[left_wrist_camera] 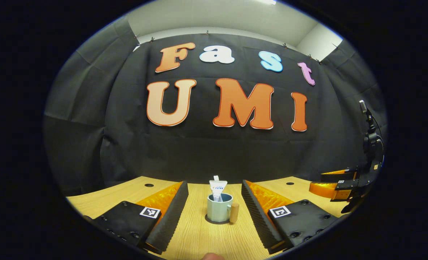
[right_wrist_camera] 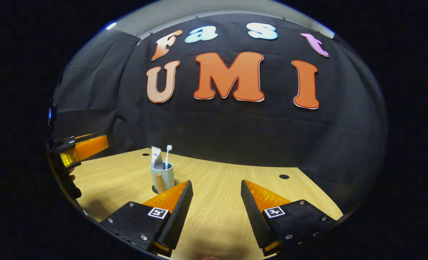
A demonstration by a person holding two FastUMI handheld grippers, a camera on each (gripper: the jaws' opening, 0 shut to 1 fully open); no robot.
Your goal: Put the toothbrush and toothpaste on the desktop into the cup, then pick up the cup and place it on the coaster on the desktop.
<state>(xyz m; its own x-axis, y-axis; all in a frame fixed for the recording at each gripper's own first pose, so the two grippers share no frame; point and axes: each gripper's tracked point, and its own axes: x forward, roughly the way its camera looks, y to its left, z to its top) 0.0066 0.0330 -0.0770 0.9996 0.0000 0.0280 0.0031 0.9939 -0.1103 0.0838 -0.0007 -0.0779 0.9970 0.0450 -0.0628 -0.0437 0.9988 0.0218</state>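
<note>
- The left claw (left_wrist_camera: 214, 213) stands spread wide and empty, low over the desk (left_wrist_camera: 199, 238), in the left gripper view.
- Dead ahead between its fingers stands the cup (left_wrist_camera: 219, 211), upright on a dark round coaster (left_wrist_camera: 214, 221) as far as I can tell, its wooden handle (left_wrist_camera: 234, 212) turned to that view's right.
- In the right gripper view the toothpaste (right_wrist_camera: 156, 157) and toothbrush (right_wrist_camera: 168, 156) stand upright in the cup, long axes near vertical.
- The right claw (right_wrist_camera: 214, 206) is likewise wide open and empty; from it the cup lies ahead and off to the left, farther away.
- The left claw looks nearer and squarer to the cup; judging by this, the task seems nearly finished.
</note>
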